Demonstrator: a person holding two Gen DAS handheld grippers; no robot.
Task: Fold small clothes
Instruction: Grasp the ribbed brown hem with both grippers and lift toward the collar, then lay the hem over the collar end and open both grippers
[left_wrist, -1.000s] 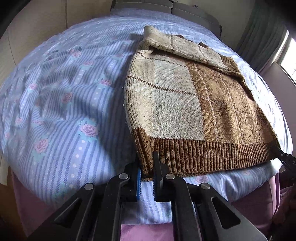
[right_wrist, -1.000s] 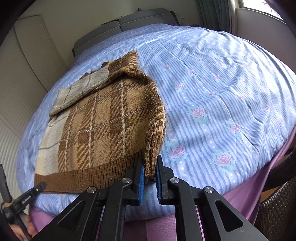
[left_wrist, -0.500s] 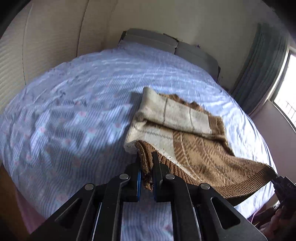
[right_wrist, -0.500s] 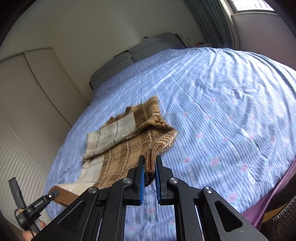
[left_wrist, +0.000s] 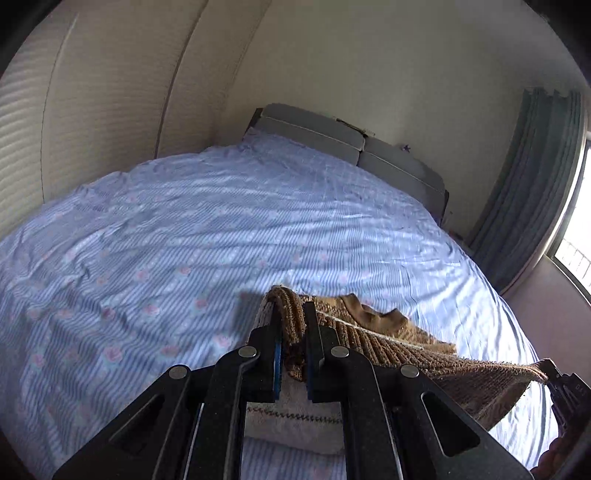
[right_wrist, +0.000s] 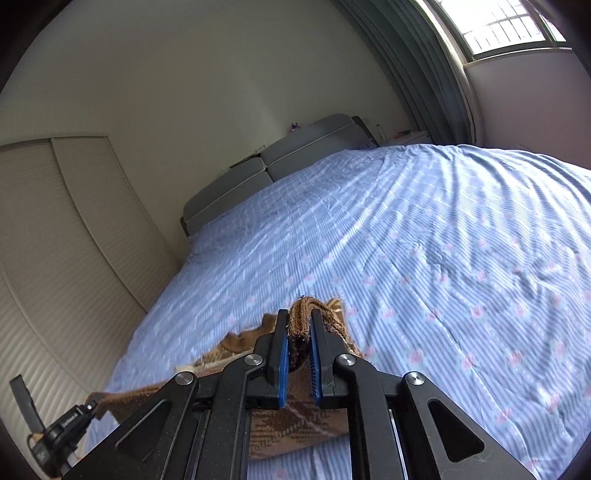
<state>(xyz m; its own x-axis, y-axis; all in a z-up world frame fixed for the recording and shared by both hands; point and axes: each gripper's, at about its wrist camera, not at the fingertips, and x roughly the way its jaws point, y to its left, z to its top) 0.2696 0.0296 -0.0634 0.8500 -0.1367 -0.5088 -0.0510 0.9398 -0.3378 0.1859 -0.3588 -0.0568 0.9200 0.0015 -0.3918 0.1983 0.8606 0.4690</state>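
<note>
Sweater (left_wrist: 424, 354), brown ribbed knit, hangs stretched between left gripper (left_wrist: 291, 350) and right gripper (right_wrist: 298, 347), each pinching its hem.

Daylight is entering through the window (right_wrist: 495, 26), which is blowing out to glare; the window edge (left_wrist: 580, 236) is also overexposing in the left view; the bedsheet (left_wrist: 184, 229) is smearing with motion blur; fisheye curvature is bending the wall panels (right_wrist: 55, 229); dark vignetting is ringing both frames' corners.
</note>
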